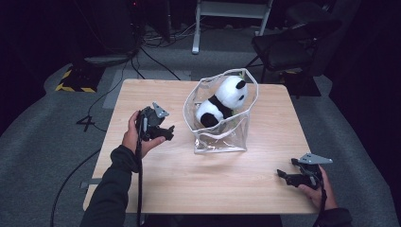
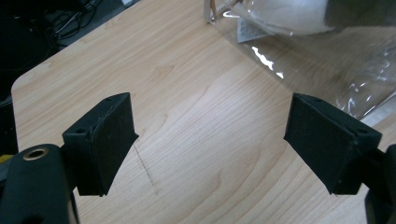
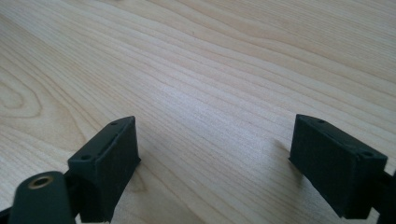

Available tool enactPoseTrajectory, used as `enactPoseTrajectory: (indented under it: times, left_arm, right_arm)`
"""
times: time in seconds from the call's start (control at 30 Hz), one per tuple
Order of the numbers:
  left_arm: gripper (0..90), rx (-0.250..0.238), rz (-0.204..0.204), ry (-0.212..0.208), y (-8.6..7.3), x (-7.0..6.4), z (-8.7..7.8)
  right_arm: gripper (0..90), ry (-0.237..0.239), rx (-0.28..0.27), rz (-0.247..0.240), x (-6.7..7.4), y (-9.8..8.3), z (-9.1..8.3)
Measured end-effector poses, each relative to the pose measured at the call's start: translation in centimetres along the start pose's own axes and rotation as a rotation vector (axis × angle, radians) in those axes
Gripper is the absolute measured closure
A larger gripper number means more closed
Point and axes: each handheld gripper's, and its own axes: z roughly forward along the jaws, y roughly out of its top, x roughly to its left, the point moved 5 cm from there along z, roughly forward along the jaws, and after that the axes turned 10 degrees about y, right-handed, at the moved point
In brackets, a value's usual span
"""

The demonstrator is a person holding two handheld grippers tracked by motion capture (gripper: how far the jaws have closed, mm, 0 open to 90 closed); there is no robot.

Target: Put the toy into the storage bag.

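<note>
Panda (image 1: 221, 105) sits inside the clear bag (image 1: 239, 137), leaning, head toward the bag's far right corner, body down toward the near left. Bag stands upright on the table (image 1: 189, 189), mouth open, roughly mid-table and a bit toward the far edge. White strip of the rim folds inward along the near side. In the left gripper view the bag's lower corner (image 2: 299, 56) shows at top right, with a white label visible through the plastic.

Left gripper (image 1: 168, 132): held above the table just left of the bag, jaws pointing toward it, not touching. Jaws spread apart, nothing between them, bare wood below. Grey plate on top tilted up.

Right gripper (image 1: 282, 174): near the table's near right corner, well apart from the bag, jaws pointing left and low over the wood. Jaws wide apart, nothing between them; wood grain runs between the pads.

Behind the table: grey carpet, a black chair (image 1: 288, 45) at far right, cables on the floor.
</note>
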Motion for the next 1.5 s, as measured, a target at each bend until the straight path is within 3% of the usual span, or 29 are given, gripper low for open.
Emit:
enactPoseTrajectory:
  times: [0.7,1.17,1.5]
  left_arm:
    - [16.3,0.027,0.018,-0.034,-4.6,-1.3,-0.4]
    - [16.2,0.06,0.038,-0.022,-8.0,-1.8,-0.3]
    - [16.1,0.074,-0.001,-0.035,-10.8,-2.2,0.4]
  right_arm:
    - [15.3,0.0,0.0,0.0,0.0,0.0,0.0]
    - [15.3,-0.002,-0.001,0.002,0.0,0.0,0.0]
    - [15.3,-0.002,-0.001,0.002,0.0,0.0,0.0]
